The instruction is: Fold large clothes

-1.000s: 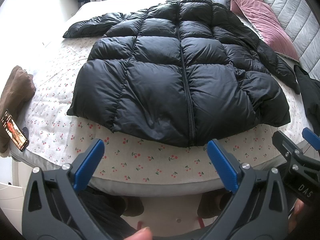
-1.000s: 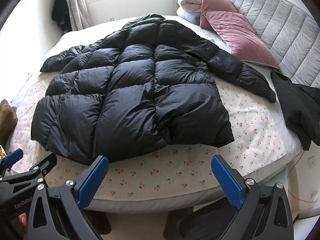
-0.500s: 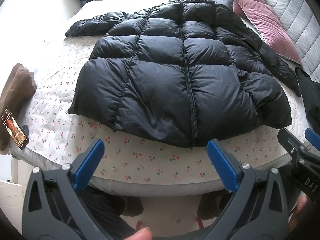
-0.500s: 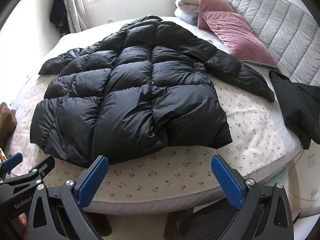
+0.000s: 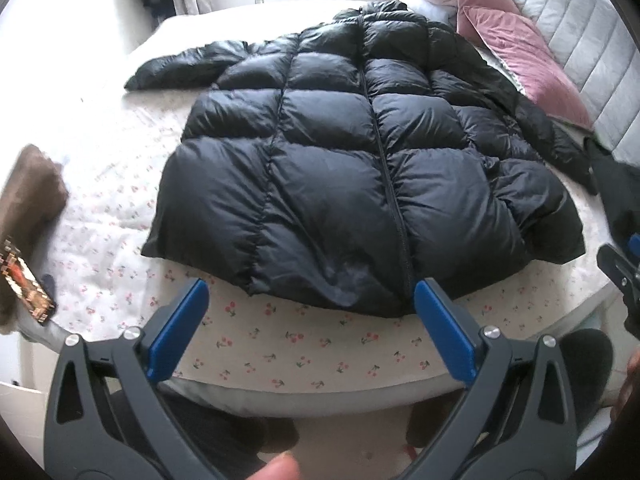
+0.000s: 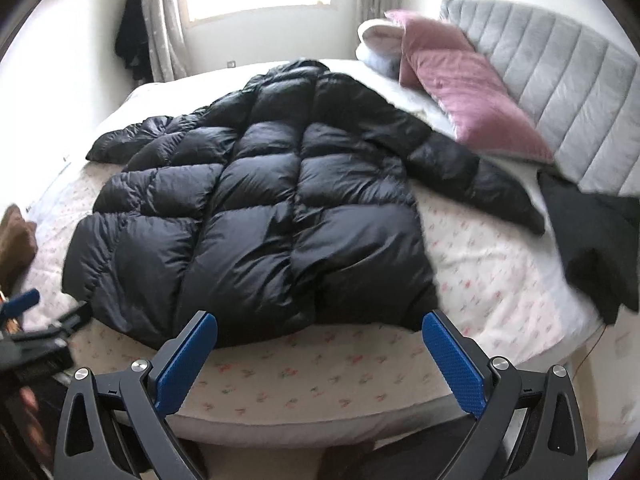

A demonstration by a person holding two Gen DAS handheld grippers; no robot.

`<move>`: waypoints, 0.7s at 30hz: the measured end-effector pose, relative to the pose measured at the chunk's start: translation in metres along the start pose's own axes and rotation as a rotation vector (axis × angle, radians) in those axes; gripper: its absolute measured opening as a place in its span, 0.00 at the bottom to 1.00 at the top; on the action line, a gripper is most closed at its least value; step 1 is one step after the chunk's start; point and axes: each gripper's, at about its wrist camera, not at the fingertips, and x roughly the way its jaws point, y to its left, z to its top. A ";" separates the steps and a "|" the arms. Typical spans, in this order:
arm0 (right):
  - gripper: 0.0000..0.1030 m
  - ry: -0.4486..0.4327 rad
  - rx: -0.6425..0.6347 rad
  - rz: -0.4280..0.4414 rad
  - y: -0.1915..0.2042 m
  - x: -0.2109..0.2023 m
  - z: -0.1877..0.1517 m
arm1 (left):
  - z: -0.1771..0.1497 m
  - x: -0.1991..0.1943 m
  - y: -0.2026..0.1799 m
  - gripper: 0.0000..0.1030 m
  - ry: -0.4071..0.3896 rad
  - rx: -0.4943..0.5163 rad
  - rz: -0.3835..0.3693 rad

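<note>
— Where do we have the black puffer coat [image 5: 360,184]?

— Spread flat on the cherry-print bedsheet [image 5: 304,344], zip up, both sleeves out to the sides. Its hem lies just beyond our left gripper [image 5: 308,300], whose jaws stand wide and empty.

— And our right gripper [image 6: 320,334]?

— Jaws also spread wide, holding nothing. The hem sits between the blue pads [image 6: 452,364], just ahead, not touching. A pink pillow [image 6: 464,92] leans on the grey headboard [image 6: 560,92].

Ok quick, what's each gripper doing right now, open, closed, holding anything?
Left gripper: open, holding nothing, just short of the black puffer jacket hem.
Right gripper: open, holding nothing, also at the hem.
</note>
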 end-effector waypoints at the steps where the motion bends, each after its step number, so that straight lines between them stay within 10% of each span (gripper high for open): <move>1: 1.00 0.003 0.001 0.008 -0.005 0.000 0.000 | 0.002 0.002 0.010 0.99 0.007 -0.012 -0.009; 21: 1.00 0.163 0.036 -0.087 -0.102 0.088 -0.034 | -0.019 0.085 0.166 0.99 0.072 0.136 0.125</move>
